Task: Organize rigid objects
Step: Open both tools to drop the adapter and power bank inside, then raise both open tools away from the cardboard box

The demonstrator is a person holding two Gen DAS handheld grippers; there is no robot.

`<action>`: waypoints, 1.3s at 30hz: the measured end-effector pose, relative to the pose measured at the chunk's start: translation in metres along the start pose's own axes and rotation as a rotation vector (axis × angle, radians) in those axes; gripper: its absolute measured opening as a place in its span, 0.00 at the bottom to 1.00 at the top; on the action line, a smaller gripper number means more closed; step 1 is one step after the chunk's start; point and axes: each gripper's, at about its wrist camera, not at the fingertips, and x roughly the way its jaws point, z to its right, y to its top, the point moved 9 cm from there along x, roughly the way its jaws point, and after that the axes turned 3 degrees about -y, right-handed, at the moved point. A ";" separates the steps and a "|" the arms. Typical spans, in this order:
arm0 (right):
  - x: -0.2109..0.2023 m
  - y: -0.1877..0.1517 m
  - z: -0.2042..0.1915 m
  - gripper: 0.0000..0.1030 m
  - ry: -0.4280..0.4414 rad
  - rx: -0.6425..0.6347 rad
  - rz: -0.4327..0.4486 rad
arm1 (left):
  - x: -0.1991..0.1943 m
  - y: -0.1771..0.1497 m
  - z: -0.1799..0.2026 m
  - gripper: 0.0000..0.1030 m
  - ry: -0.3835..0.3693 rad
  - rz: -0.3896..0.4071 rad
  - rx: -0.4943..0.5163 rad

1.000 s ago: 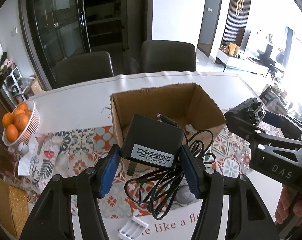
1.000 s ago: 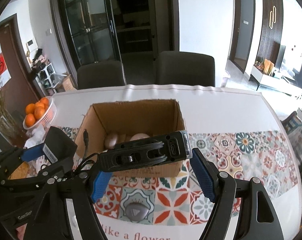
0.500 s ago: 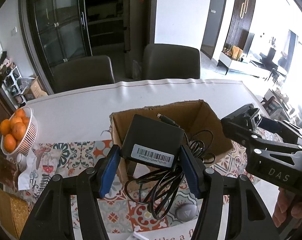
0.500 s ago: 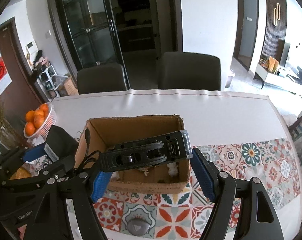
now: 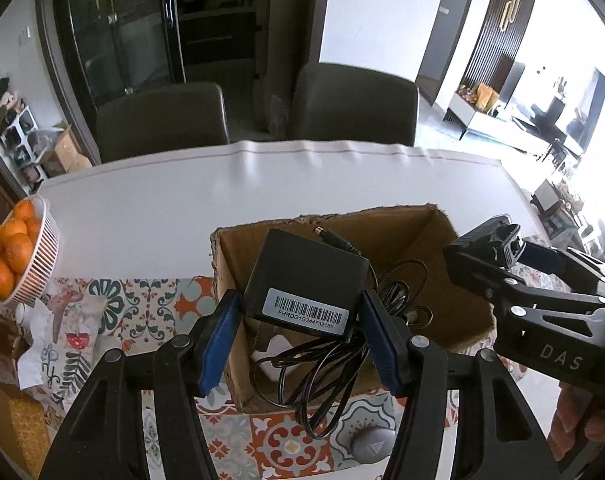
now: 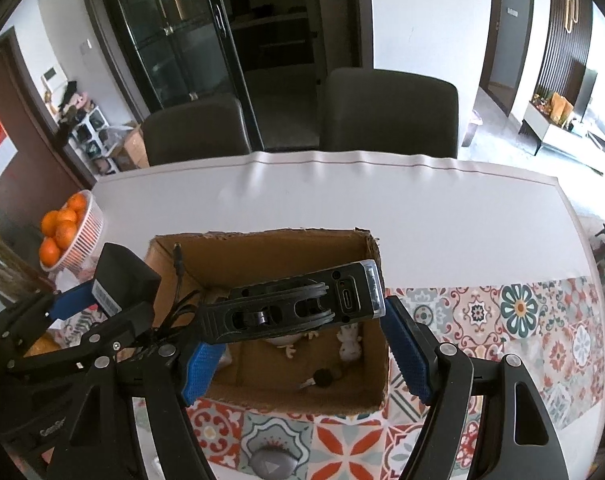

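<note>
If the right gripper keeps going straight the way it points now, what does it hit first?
Probably the floor of the open brown cardboard box. The right gripper, clamped on a long black device, aims down into it, toward the small pale figurines and a black round piece. Depth is uncertain.

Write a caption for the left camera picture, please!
Left gripper holds a black adapter over the cardboard box.

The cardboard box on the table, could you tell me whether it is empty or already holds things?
Not empty: the cardboard box is open-topped, and the right wrist view shows small pale figures and a dark round item on its floor.
</note>
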 end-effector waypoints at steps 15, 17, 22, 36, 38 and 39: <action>0.049 -0.012 0.003 0.74 0.017 -0.010 -0.113 | 0.031 -0.011 -0.005 0.60 0.016 -0.072 0.000; 0.053 -0.013 0.003 0.74 0.025 -0.006 -0.125 | 0.028 -0.010 -0.007 0.64 0.029 -0.063 0.006; 0.053 -0.016 0.004 0.75 0.016 -0.001 -0.129 | 0.022 -0.013 -0.012 0.66 0.059 -0.051 0.009; 0.009 -0.028 -0.006 0.75 -0.017 -0.008 -0.032 | -0.018 -0.030 -0.016 0.67 0.088 0.008 0.019; 0.001 -0.031 -0.009 0.75 -0.014 -0.005 -0.013 | -0.027 -0.033 -0.015 0.67 0.093 0.025 0.029; -0.002 -0.032 -0.009 0.75 -0.013 -0.005 -0.006 | -0.030 -0.034 -0.015 0.67 0.096 0.031 0.033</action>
